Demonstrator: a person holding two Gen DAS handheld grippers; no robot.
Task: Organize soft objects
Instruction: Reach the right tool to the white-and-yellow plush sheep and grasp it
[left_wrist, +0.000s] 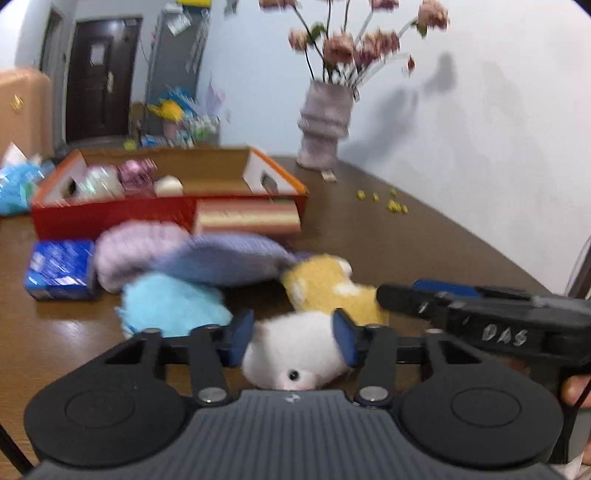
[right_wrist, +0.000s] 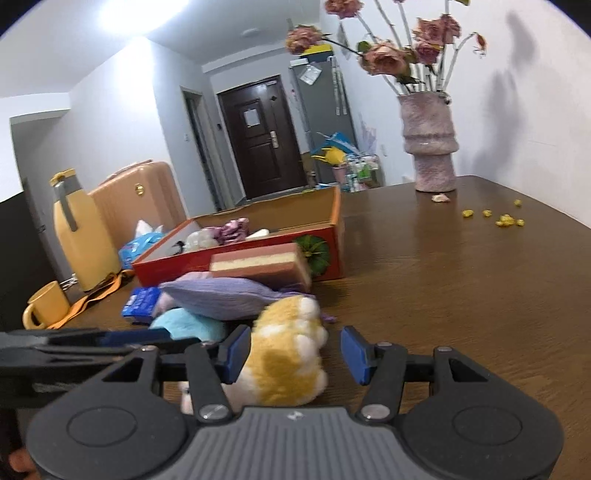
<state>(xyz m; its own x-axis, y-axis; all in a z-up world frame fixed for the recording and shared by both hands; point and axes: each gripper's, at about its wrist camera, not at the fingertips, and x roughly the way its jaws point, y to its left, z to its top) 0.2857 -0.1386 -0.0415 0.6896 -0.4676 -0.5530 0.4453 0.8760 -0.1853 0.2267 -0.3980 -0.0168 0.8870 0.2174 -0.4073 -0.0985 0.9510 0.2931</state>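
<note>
On the brown wooden bench (left_wrist: 424, 236), at six o'clock of the red cardboard box (left_wrist: 110, 214), the left tool (left_wrist: 293, 338) is clenching the soft, light white plush toy (left_wrist: 295, 347) around its squashy middle.

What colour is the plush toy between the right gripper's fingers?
Yellow with white patches; the right wrist view shows it best.

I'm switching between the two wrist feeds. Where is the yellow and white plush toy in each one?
Left wrist: the yellow and white plush toy lies right of centre, just beyond the white plush between the left tongs.
Right wrist: the same toy sits low at centre, between the blue pads of the right tongs, against the left pad and clear of the right.
Shared landmark: the red cardboard box behind the pile.
</note>
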